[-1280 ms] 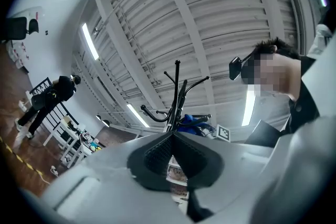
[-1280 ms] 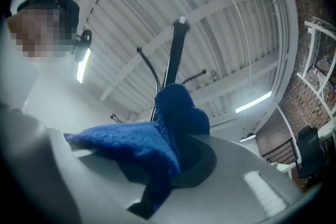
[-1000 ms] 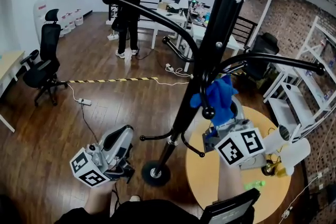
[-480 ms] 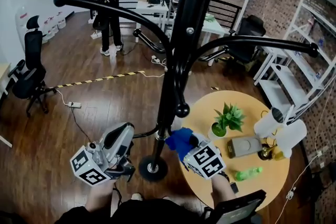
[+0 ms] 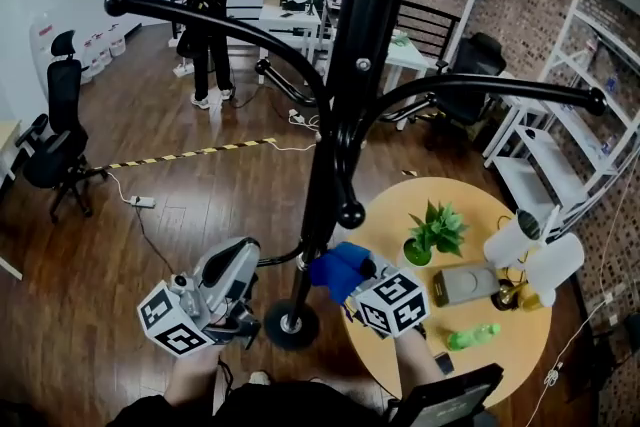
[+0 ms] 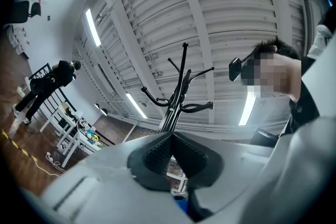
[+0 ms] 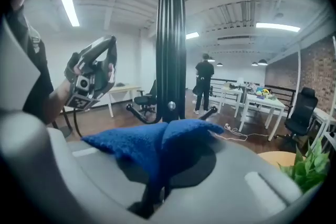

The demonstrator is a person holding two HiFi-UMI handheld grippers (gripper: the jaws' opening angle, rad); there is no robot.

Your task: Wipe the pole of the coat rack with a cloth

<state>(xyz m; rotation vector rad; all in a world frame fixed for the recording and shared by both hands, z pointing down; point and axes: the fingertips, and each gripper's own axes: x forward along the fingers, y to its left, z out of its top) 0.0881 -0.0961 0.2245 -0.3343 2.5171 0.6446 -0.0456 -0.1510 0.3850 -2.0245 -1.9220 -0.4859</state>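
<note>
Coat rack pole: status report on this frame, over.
Left gripper shut, empty, off to the side. Right gripper shut on blue cloth, low beside the pole; contact unclear. Round table close behind, nothing between cloth and pole.

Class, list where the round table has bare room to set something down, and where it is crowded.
Bare: the table's far arc beyond the potted plant, and its near-right rim past the green bottle. Crowded: around the grey box and white lamp.

Overhead, strip lights [image 6: 94,27] are flooding the room evenly and glaring white in the gripper views. The wooden floor [image 5: 200,205] is gleaming softly, and wide lenses are bending and darkening every edge.
</note>
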